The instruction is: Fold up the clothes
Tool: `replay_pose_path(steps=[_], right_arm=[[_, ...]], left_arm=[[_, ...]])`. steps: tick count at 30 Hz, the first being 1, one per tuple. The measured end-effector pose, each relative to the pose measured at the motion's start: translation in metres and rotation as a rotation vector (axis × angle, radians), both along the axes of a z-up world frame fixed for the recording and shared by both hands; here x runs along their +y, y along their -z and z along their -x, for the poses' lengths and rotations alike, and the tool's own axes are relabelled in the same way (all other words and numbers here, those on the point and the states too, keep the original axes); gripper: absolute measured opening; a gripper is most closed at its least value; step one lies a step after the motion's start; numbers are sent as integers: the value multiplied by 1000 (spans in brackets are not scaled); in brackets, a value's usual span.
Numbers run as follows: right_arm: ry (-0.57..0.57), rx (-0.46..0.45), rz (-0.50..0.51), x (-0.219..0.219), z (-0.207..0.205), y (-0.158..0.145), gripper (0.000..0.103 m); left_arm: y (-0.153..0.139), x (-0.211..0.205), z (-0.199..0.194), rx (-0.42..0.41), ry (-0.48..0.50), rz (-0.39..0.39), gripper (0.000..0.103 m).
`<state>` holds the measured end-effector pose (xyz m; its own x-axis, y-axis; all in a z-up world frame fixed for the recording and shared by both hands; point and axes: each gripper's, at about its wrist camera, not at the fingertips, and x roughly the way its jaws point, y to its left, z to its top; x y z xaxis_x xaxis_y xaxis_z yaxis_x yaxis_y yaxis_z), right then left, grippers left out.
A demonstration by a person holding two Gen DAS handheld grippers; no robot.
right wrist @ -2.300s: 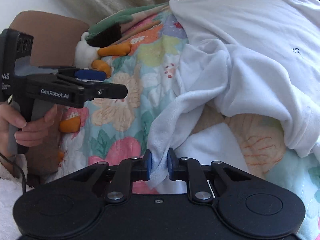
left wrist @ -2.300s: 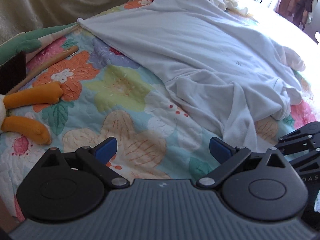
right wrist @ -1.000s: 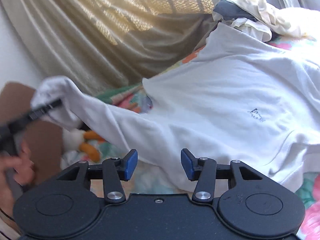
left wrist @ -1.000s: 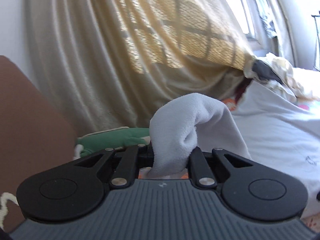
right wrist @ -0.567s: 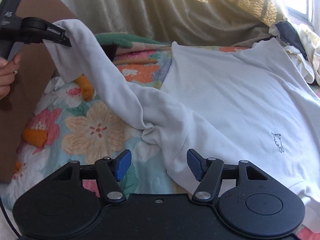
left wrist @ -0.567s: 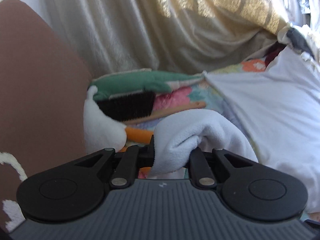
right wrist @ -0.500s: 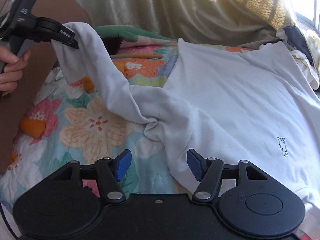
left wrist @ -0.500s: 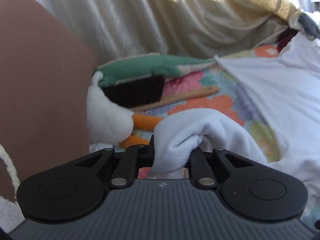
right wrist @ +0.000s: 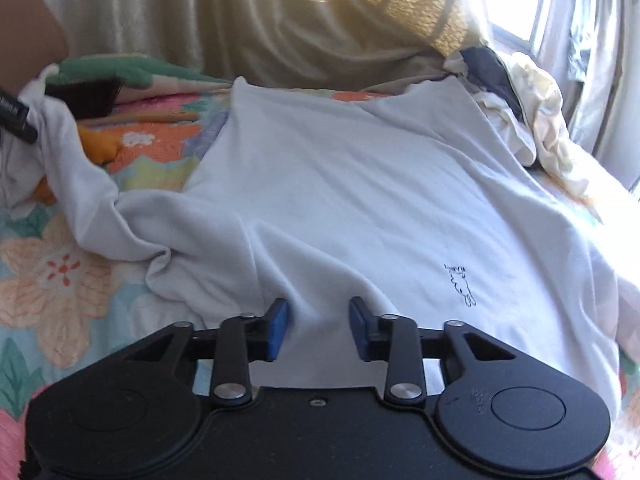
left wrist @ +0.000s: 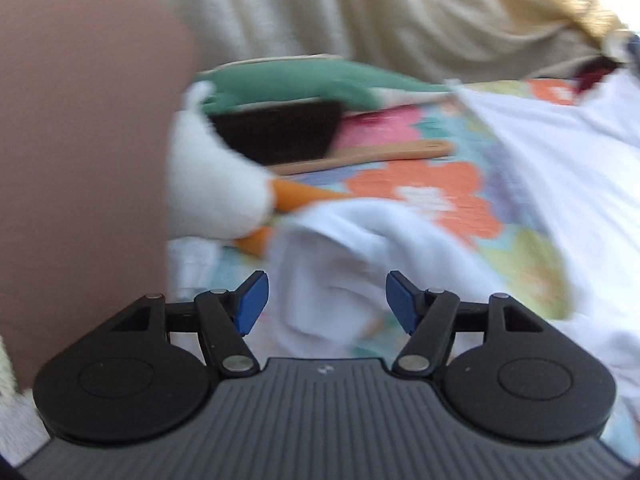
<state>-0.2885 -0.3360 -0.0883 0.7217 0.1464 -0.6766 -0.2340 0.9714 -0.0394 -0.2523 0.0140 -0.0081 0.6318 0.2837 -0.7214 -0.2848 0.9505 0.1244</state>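
Observation:
A white long-sleeved shirt (right wrist: 360,184) with a small black chest mark lies spread on the floral quilt (right wrist: 56,280). Its left sleeve (right wrist: 76,168) stretches out to the left. In the left wrist view the sleeve end (left wrist: 340,256) lies blurred on the quilt, just ahead of my open left gripper (left wrist: 322,300), which holds nothing. My right gripper (right wrist: 318,326) is open low over the shirt's near edge, with cloth between the blue pads (right wrist: 277,326); whether they touch it I cannot tell.
A plush goose (left wrist: 212,192) with orange feet, a green plush toy (left wrist: 296,80) and a wooden-handled brush (left wrist: 280,132) lie at the quilt's left. A brown headboard (left wrist: 80,140) stands left. Curtains (right wrist: 280,20) hang behind. Other clothes (right wrist: 528,112) are piled at the far right.
My left gripper has opened and let go of the sleeve end, which dropped onto the quilt. My right gripper has moved down to the shirt's near edge, its jaws somewhat narrower.

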Motion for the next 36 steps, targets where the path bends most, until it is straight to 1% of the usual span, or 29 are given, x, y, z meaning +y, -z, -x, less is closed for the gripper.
replay_pose_path(steps=[2, 3, 5, 6, 8, 9, 10, 11, 12, 13, 14, 16, 17, 18, 19, 20, 21, 23, 25, 27, 29, 30, 31, 32, 33, 34, 35, 36], right_arm=[[43, 15, -160, -17, 2, -3, 32], [63, 17, -198, -22, 4, -3, 32], [67, 7, -188, -22, 10, -4, 32], [58, -3, -166, -19, 14, -4, 32], [-10, -9, -93, -4, 26, -5, 32], [-51, -24, -32, 5, 34, -5, 32], [-116, -30, 49, 18, 43, -3, 32], [-160, -28, 107, 26, 47, 1, 31], [-204, -25, 166, 34, 52, 4, 32], [-227, -21, 201, 38, 54, 8, 32], [-238, -20, 235, 40, 53, 12, 33], [-248, -20, 270, 42, 51, 20, 33], [-253, -20, 287, 43, 50, 24, 34], [-256, -29, 309, 45, 50, 27, 35], [-261, -47, 350, 49, 51, 30, 38], [-265, -65, 392, 52, 52, 33, 44], [-269, -83, 433, 55, 52, 36, 47], [-280, -97, 441, 57, 45, 37, 48], [-291, -112, 448, 60, 38, 37, 47], [-302, -126, 456, 62, 32, 37, 41], [-313, -140, 463, 64, 25, 38, 10], [-319, -148, 467, 65, 21, 38, 10], [-307, -151, 414, 61, 19, 33, 9], [-287, -150, 341, 54, 18, 27, 9], [-267, -148, 267, 47, 17, 22, 9], [-247, -132, 190, 39, 16, 16, 8], [-232, -119, 118, 30, 16, 12, 8], [-217, -107, 47, 22, 16, 7, 8]], left_arm=[[-2, -18, 5, -26, 80, -19, 67], [-2, -26, 7, -29, 132, -2, 67], [-1, -41, 12, -34, 236, 32, 68], [0, -48, 14, -31, 288, 56, 68], [10, -56, 12, 42, 362, 159, 68], [16, -58, 10, 75, 371, 200, 68], [22, -61, 8, 108, 381, 240, 68], [28, -63, 6, 138, 387, 276, 68], [34, -65, 3, 155, 383, 290, 68], [40, -66, 1, 170, 378, 302, 68], [45, -66, 0, 175, 369, 305, 68], [51, -67, -1, 167, 353, 291, 68], [54, -67, -1, 162, 345, 279, 68], [56, -69, -3, 158, 343, 249, 68], [59, -72, -3, 157, 348, 217, 69], [60, -75, -4, 159, 354, 190, 70], [61, -77, -4, 161, 365, 171, 71], [63, -81, -3, 162, 386, 155, 74], [68, -83, -4, 163, 392, 151, 81], [71, -86, -7, 164, 380, 150, 84], [73, -86, -13, 158, 370, 161, 86], [74, -86, -16, 153, 365, 167, 86], [73, -85, -17, 139, 361, 177, 85], [72, -84, -18, 125, 355, 187, 80], [71, -82, -20, 121, 350, 202, 54], [70, -80, -21, 117, 345, 218, 38], [66, -78, -21, 112, 340, 238, 34], [63, -76, -21, 108, 335, 258, 23]])
